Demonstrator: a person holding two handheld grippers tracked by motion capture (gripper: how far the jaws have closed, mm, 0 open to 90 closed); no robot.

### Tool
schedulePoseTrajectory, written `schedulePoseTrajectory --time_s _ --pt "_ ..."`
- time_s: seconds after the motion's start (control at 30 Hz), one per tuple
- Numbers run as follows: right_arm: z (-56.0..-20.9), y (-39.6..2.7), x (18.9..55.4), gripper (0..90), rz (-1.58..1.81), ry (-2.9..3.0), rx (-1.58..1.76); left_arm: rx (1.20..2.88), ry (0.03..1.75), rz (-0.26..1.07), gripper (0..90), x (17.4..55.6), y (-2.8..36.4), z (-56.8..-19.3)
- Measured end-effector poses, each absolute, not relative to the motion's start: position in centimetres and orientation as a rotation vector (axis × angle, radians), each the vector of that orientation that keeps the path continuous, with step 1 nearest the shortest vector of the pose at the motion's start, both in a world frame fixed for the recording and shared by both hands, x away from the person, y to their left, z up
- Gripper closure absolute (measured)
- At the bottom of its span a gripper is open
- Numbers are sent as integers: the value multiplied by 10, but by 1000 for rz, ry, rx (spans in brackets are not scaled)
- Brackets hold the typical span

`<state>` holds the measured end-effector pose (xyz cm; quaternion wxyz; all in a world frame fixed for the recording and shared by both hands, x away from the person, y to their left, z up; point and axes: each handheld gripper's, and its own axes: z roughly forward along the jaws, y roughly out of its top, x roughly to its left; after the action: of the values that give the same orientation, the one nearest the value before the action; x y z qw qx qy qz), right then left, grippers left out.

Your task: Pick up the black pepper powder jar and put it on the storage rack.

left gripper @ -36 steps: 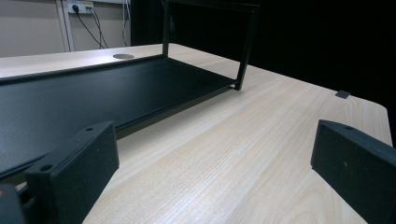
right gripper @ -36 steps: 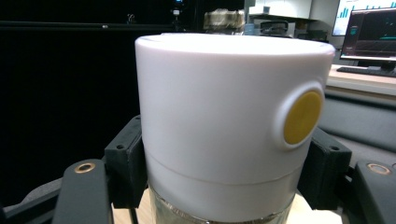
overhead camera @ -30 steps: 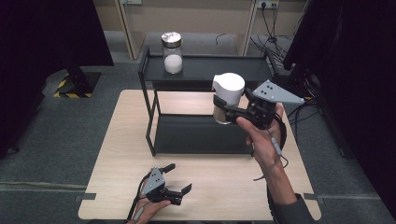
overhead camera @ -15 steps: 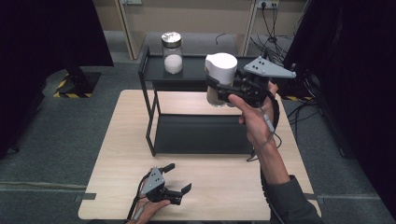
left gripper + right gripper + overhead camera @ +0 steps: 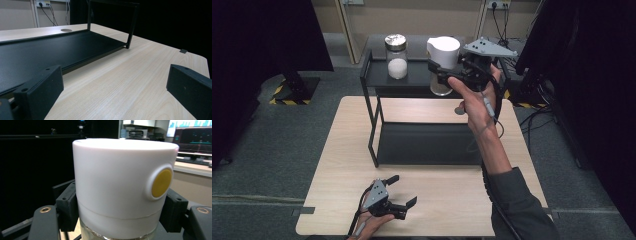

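**Jar carried over the rack's top shelf**

The right tool [image 5: 443,74] pinches a glass jar with a tall white lid [image 5: 443,56], holding it upright above the top shelf of the black rack [image 5: 417,80]. A second jar [image 5: 396,56], metal-lidded and half full of white powder, stands on that shelf. The left tool [image 5: 404,191] rests spread on the desk [image 5: 452,200]. Compared with a second ago, the held jar is higher and farther back; the left tool is unmoved.

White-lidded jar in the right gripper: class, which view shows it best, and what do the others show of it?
The right gripper view: the white-lidded jar sits close up between the jaws, its yellow button plain. The high view shows it whole but small, held above the shelf beside the other jar. The left gripper view looks across the table.
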<state>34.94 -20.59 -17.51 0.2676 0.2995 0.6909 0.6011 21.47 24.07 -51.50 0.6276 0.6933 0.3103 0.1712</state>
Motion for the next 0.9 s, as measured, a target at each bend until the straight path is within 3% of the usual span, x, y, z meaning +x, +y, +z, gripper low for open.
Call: schedulePoseTrajectory --time_s 0.9 --pt "-192 -180 404 308 1532 1741 942 1584 703 399 2 214 241 -515"
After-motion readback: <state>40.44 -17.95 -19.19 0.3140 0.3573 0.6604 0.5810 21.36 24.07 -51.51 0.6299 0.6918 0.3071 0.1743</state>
